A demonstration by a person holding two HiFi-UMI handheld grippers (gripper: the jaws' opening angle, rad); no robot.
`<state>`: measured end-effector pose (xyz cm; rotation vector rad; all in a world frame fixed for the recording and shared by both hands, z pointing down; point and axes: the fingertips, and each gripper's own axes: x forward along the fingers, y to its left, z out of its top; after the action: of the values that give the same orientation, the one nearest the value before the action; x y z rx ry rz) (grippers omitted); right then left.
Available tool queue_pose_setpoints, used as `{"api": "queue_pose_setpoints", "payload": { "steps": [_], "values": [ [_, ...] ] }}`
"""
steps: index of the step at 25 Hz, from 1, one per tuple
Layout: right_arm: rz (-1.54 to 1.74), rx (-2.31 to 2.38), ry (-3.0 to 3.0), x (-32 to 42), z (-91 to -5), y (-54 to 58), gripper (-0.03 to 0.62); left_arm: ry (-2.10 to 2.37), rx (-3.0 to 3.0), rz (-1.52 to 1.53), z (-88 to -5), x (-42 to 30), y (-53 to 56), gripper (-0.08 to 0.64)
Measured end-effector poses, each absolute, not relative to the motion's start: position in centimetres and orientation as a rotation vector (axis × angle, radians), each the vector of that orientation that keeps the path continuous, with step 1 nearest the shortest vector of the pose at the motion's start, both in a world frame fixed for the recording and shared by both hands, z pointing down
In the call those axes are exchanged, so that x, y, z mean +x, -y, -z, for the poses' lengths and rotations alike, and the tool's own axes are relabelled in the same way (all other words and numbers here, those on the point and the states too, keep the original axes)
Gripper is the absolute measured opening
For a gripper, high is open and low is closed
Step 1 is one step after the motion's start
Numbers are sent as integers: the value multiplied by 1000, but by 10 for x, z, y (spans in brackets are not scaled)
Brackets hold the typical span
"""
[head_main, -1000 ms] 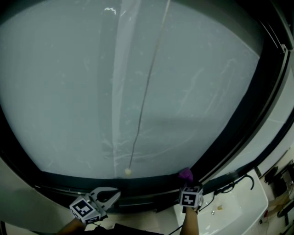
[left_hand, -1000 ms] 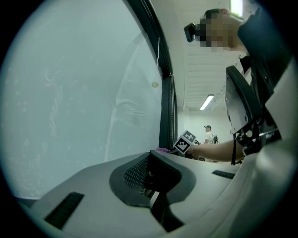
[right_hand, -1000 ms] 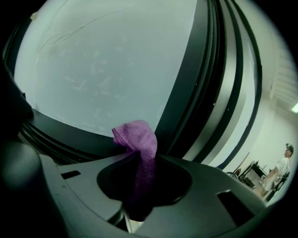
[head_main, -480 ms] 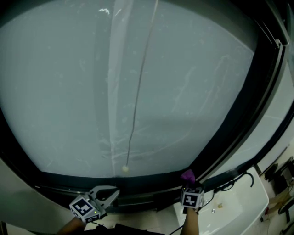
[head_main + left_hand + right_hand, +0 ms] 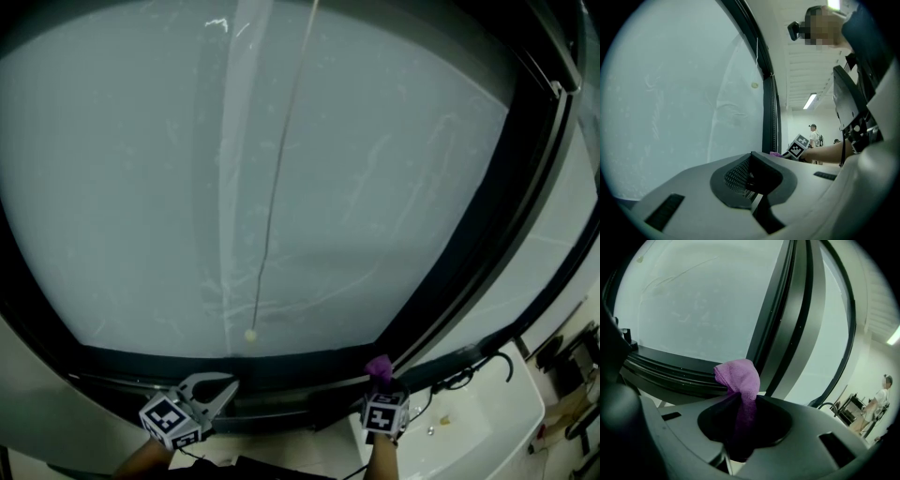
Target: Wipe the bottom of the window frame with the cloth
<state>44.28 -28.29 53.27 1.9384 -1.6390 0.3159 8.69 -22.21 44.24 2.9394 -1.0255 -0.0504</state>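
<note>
A wide frosted window fills the head view; the black bottom rail of its window frame [image 5: 281, 367] runs just above both grippers. A purple cloth [image 5: 378, 365] sticks up from my right gripper [image 5: 379, 377], which is shut on it. The cloth's tip sits at the rail, close to the lower right corner. In the right gripper view the cloth [image 5: 738, 376] rises from between the jaws of the right gripper [image 5: 739, 405], with the rail [image 5: 670, 365] just behind it. My left gripper [image 5: 227, 384] is held below the rail further left, shut with nothing in it [image 5: 749, 180].
A blind cord with a pale bead [image 5: 249, 335] hangs in front of the glass, just above the rail. A black upright frame post [image 5: 497, 216] rises at the right. A white basin [image 5: 483, 422] with a dark curved tap sits at lower right. People stand far off [image 5: 882, 394].
The head view has drifted a little, so the cord bead sits higher and more to the left. Both grippers sit slightly lower in the picture; the cloth stays by the right corner.
</note>
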Motion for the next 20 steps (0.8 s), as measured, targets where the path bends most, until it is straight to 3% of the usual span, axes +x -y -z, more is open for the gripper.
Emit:
{"api": "queue_pose_setpoints", "payload": {
  "steps": [20],
  "values": [
    [-189,2157,2083,418,-496,159,83,1159,2958,33,-442,88,225,-5]
  ]
}}
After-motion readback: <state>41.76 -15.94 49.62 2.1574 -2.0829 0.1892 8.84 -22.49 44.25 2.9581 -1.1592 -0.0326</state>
